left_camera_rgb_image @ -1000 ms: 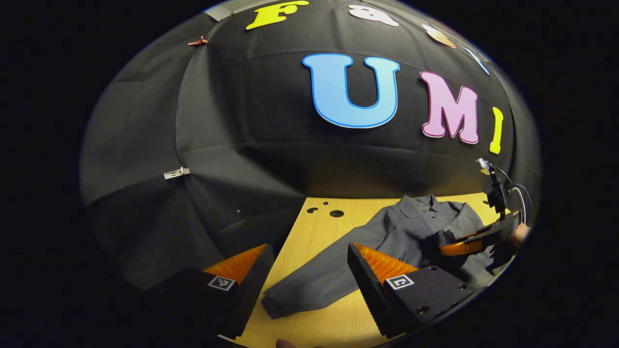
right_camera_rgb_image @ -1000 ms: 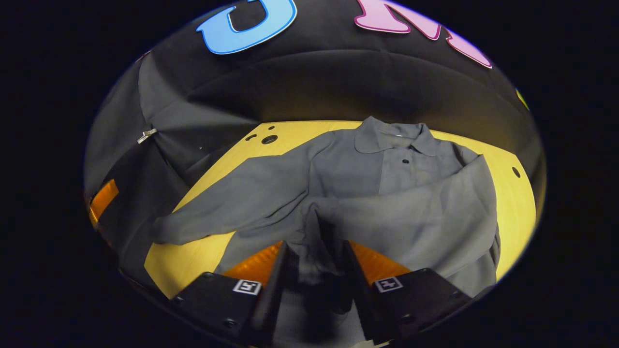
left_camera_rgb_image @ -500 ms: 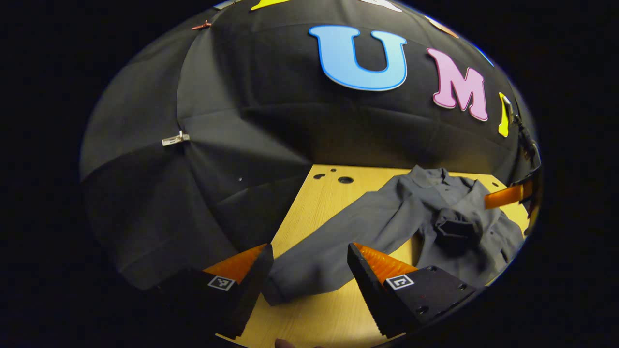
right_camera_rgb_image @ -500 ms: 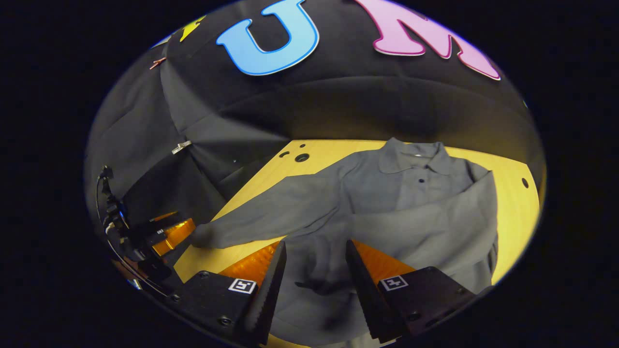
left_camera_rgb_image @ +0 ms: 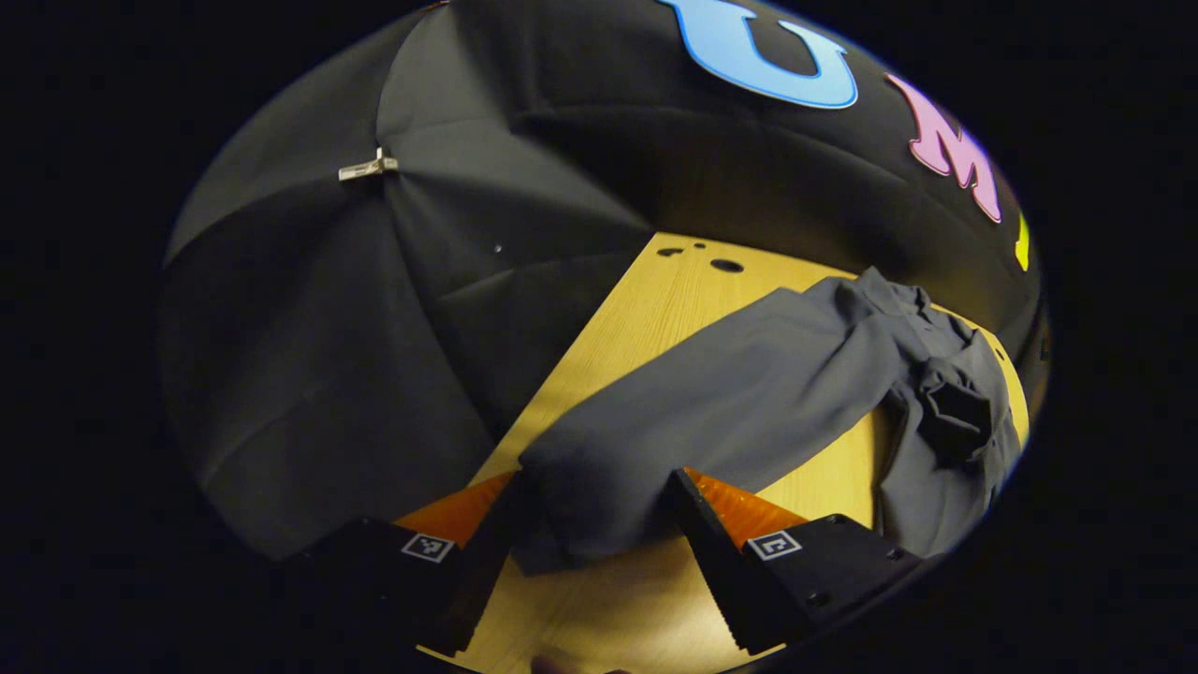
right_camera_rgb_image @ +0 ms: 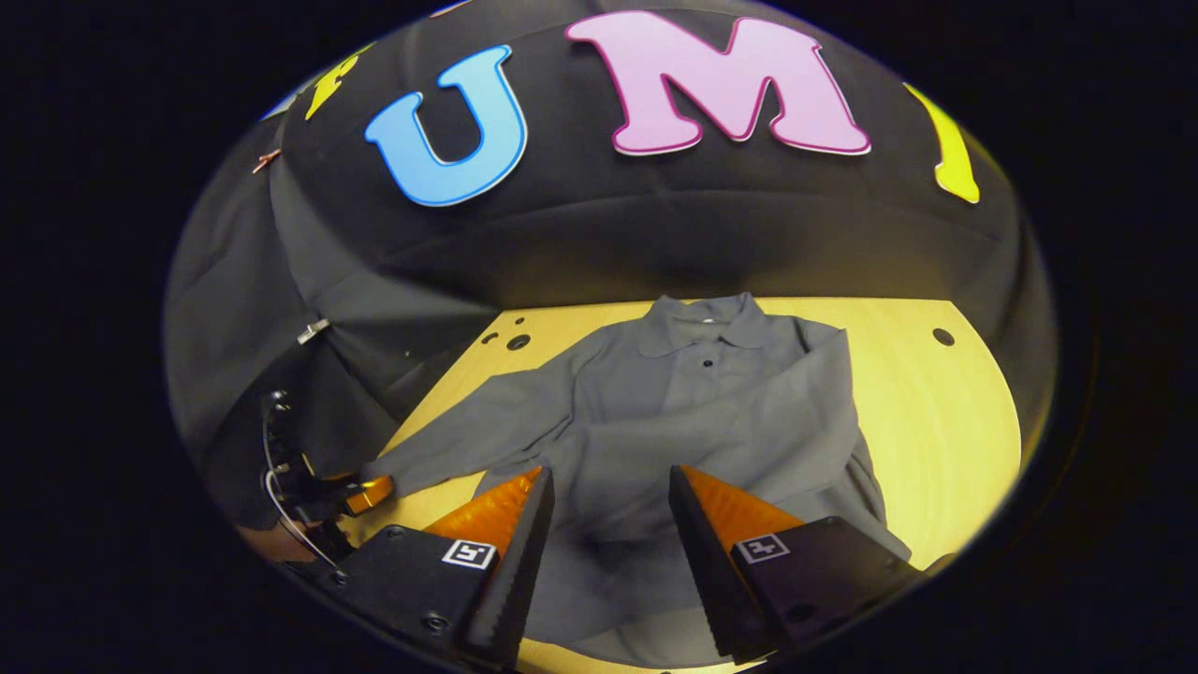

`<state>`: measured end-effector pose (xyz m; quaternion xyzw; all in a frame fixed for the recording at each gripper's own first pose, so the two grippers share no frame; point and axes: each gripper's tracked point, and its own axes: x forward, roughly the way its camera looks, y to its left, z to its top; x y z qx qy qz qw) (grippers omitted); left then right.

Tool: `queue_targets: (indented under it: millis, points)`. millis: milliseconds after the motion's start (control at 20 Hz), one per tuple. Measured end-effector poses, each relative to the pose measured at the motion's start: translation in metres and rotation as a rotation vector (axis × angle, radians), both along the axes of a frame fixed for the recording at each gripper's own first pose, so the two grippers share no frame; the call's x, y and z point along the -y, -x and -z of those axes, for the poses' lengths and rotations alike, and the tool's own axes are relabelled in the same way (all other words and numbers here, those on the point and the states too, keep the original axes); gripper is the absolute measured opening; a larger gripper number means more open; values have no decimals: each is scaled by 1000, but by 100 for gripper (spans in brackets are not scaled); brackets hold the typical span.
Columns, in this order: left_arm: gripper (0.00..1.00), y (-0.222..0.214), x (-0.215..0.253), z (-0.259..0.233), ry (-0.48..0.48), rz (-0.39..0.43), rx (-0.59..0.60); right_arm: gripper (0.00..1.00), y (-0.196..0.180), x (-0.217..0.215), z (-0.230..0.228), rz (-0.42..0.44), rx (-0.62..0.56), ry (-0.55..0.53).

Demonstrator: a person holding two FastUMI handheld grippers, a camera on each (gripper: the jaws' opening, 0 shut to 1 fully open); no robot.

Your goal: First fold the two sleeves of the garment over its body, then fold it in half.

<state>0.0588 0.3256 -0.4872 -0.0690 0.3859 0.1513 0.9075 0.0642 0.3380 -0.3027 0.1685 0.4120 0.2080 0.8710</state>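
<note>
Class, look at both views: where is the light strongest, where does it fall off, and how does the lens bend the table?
Left gripper view: table brightly lit, cloth wall dim, shirt sharp, table edges splayed. Right gripper view: table glows at right, its far edge bowed by the fisheye; the left tool sits in shadow at the left.

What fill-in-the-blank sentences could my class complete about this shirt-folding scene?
1. The grey garment lies on a ____ table.
2. One sleeve is already folded ____ the body.
3. The cuff of the other sleeve sits between the fingers of the ____ hand-held gripper.
4. The garment's collar points toward the booth's ____.

Answers: wooden; over; left; wall
</note>
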Motion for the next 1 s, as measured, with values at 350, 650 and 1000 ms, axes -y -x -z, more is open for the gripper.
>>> queue_targets:
  millis: [350, 650, 1000]
  points:
    - [87, -9, 20, 10, 24, 63, -15, 77, 17, 46, 3, 63, -13, 5]
    - [10, -19, 17, -18, 59, 5, -5, 77, 32, 89, -3, 88, 0, 24]
    - [10, -58, 54, -129, 79, 15, 228, 77, 30, 136, 0, 142, -5, 21]
